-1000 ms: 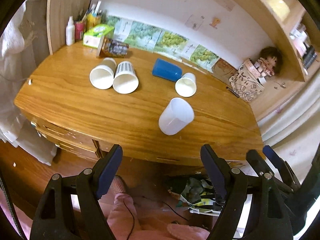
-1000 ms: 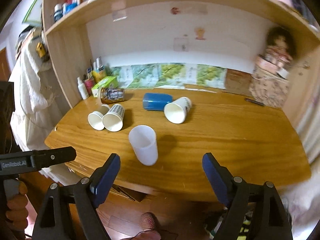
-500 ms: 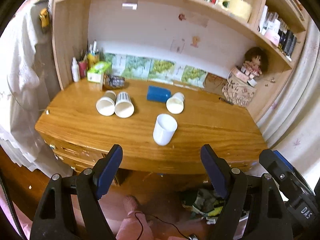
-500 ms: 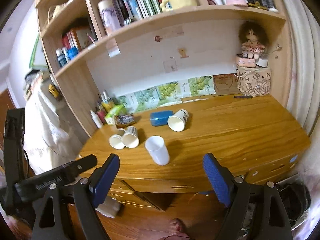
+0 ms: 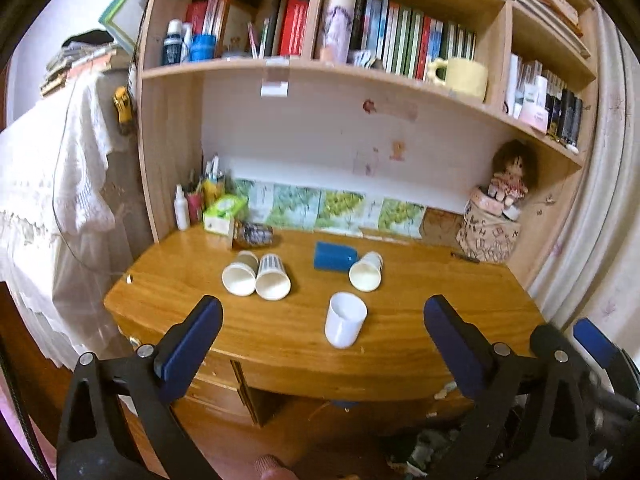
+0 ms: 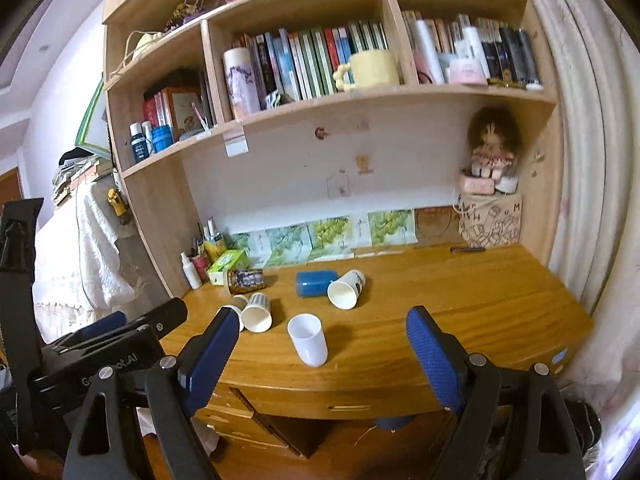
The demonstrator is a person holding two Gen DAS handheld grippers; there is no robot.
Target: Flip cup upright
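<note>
A white plastic cup (image 5: 345, 325) stands upright near the front edge of the wooden desk (image 5: 440, 320); it also shows in the right wrist view (image 6: 307, 339). Behind it lie a blue cup (image 5: 334, 256), a white paper cup (image 5: 366, 271) and two more paper cups (image 5: 258, 278), all on their sides. My left gripper (image 5: 320, 328) is open and empty, well back from the desk. My right gripper (image 6: 322, 336) is open and empty too, also away from the desk.
A green tissue box (image 5: 224, 212), bottles and a pen holder (image 5: 196, 200) stand at the desk's back left. A doll on a patterned bag (image 5: 494, 220) sits at the back right. Bookshelves (image 5: 360, 64) hang above. Drawers (image 6: 256, 420) are below the desk.
Both grippers have pulled back and tilted up from the desk, so the shelves come into view. The white cup stays upright. Both stay open.
</note>
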